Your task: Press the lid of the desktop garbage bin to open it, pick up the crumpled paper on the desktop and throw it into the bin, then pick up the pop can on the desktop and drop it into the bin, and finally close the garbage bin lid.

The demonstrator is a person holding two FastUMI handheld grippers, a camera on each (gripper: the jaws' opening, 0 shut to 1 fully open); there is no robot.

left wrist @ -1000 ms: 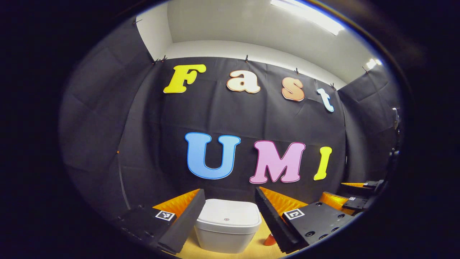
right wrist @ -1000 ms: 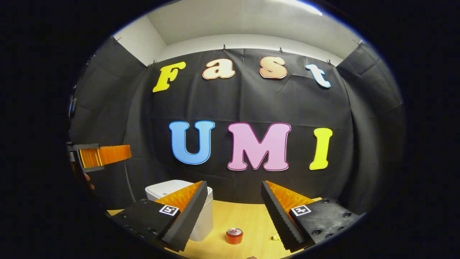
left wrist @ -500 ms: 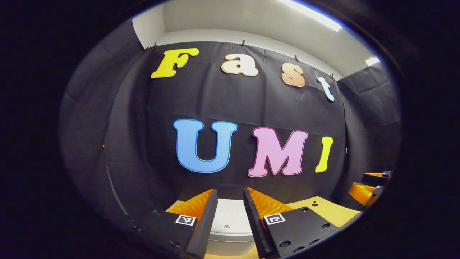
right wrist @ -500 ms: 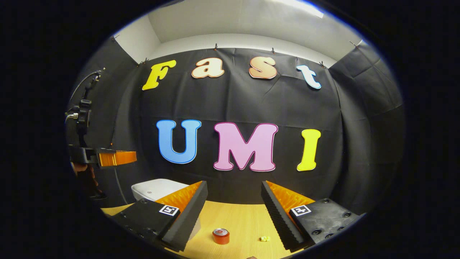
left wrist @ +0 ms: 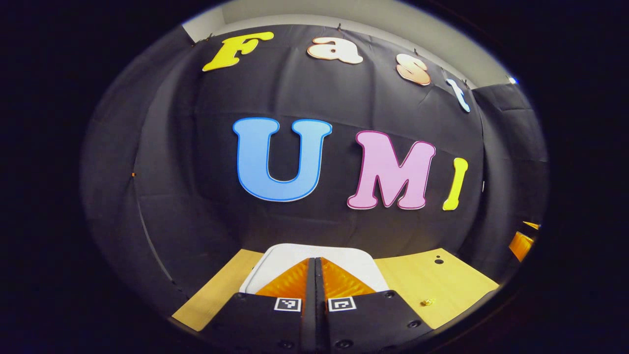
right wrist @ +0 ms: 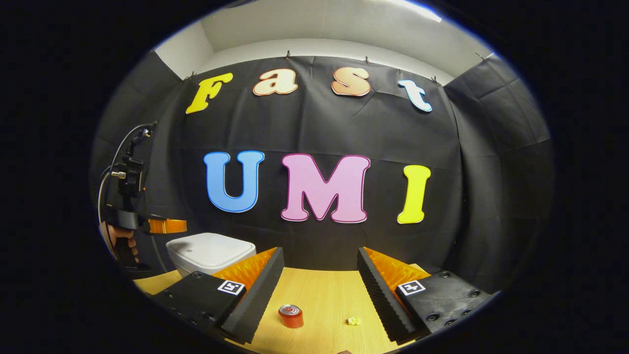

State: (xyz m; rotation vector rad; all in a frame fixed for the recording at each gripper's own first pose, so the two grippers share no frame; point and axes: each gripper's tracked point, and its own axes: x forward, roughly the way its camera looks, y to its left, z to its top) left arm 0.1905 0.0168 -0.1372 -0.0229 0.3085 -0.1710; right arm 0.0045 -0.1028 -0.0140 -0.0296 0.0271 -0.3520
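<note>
The white desktop bin (right wrist: pixel 206 250) stands at the table's left with its lid down. In the left gripper view its lid (left wrist: pixel 290 255) lies just behind my left gripper (left wrist: pixel 314 260), whose fingers are shut on nothing. From the right gripper view, the left gripper (right wrist: pixel 182 226) hovers a little above the lid's left edge, held by a hand (right wrist: pixel 115 236). My right gripper (right wrist: pixel 319 273) is open above the table. Below it stand the red pop can (right wrist: pixel 291 316) and a small yellow crumpled paper (right wrist: pixel 353 321), which also shows in the left gripper view (left wrist: pixel 428 301).
The wooden table (right wrist: pixel 324 295) reaches back to the black cloth wall. A cable (right wrist: pixel 110 167) loops up from the left gripper's handle. The right gripper's finger (left wrist: pixel 522 243) shows at the far right edge of the left gripper view.
My left gripper has gone from wide open to shut and has moved forward over the bin lid, tilting down. The right gripper stayed open and drifted slightly.
</note>
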